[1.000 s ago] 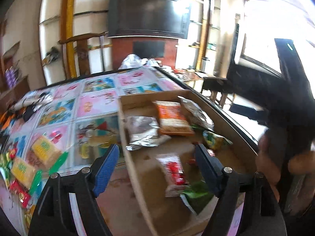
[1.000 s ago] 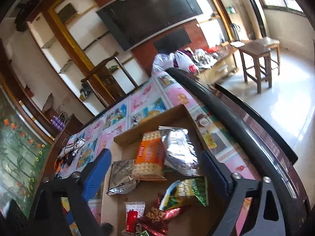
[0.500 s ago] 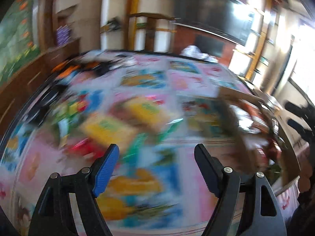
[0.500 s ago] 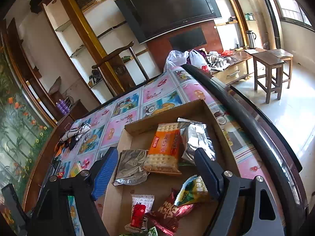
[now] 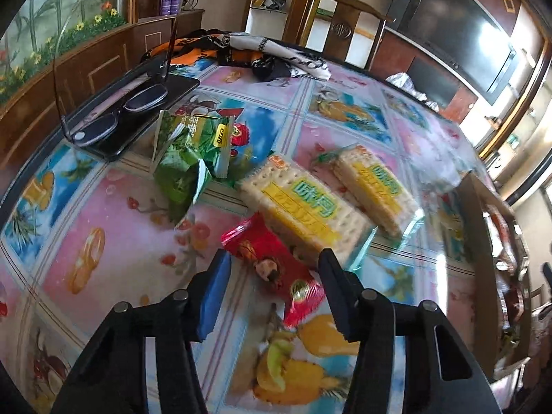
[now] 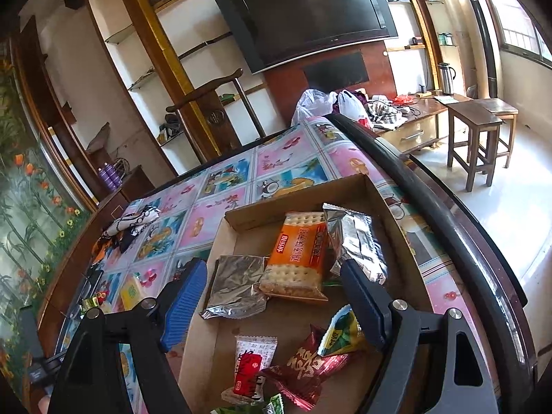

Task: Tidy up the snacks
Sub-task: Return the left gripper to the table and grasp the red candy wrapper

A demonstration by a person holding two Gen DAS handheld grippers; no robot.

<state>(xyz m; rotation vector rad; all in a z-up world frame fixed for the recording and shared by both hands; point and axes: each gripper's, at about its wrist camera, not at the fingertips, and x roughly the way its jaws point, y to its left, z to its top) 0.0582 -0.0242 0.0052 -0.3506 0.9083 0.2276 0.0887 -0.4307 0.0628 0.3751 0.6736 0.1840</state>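
Note:
My left gripper (image 5: 272, 269) is open low over the table, its jaws on either side of a red snack packet (image 5: 272, 265). Beyond it lie two yellow cracker packs (image 5: 303, 207) (image 5: 376, 186) and green packets (image 5: 186, 162). My right gripper (image 6: 272, 293) is open and empty above the cardboard box (image 6: 293, 200), which holds an orange cracker pack (image 6: 296, 255), silver packets (image 6: 238, 286) (image 6: 355, 238) and small red and green packets (image 6: 310, 369). The box edge also shows at the right of the left wrist view (image 5: 483, 220).
A pair of glasses (image 5: 114, 114) lies on a dark tablet (image 5: 145, 103) at the table's far left. A black-and-white cloth (image 5: 262, 48) lies at the back. A chair (image 6: 214, 103) stands behind the table. The dark table rim (image 6: 448, 214) runs along the right.
My left gripper has swung from above the box leftward and down to the loose snacks on the table. My right gripper stayed open over the box, shifting slightly.

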